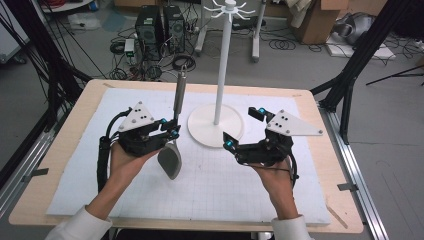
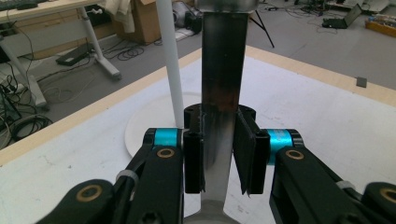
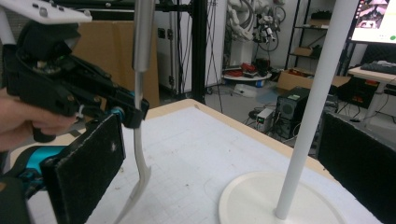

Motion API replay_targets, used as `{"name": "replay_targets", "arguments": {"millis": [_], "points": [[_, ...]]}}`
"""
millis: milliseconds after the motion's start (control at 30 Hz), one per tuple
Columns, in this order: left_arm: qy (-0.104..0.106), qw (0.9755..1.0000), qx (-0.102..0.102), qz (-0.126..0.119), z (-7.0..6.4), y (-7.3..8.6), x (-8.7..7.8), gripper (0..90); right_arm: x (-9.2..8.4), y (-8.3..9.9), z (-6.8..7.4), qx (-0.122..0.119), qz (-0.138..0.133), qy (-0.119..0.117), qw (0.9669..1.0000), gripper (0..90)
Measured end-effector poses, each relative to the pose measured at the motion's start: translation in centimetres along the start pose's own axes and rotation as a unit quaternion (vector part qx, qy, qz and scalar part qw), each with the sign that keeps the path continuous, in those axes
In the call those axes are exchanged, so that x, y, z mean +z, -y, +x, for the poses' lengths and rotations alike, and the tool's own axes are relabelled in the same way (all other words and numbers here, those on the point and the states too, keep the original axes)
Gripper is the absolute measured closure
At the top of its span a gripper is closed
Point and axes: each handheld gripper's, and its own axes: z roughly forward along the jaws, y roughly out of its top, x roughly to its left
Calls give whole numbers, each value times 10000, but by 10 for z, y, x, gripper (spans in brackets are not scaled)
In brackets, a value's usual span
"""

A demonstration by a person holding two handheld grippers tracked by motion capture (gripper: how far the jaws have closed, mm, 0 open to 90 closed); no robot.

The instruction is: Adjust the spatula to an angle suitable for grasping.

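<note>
The metal spatula is clamped at its handle by the left tool, probably best kept upright near the hook stand, while the right tool is held wide open and empty.

Your spatula: glossy brushed metal, dark scorch-like patch on handle | stand: smooth matt white | mat: matt white, gridded | table: pale wood edge | your right gripper's pads: rough black.
</note>
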Motion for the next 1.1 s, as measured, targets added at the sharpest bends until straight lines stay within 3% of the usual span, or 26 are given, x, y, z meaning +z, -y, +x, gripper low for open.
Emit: {"name": "replay_targets", "arguments": {"millis": [567, 767, 867, 1100], "points": [[-203, 9996, -10, -177, -13, 0, 12, 745, 20, -24, 10, 153, -133, 24, 9998, 10], [-181, 9995, -52, -240, -16, 0, 16, 746, 30, -32, 16, 156, -137, -34, 9998, 64], [-180, 9995, -50, -248, -18, 0, 17, 746, 33, -35, 19, 128, -161, -143, 9997, 158], [-161, 9994, -66, -297, -21, 0, 18, 745, 39, -40, 23, 182, -244, -135, 9994, 164]]}}
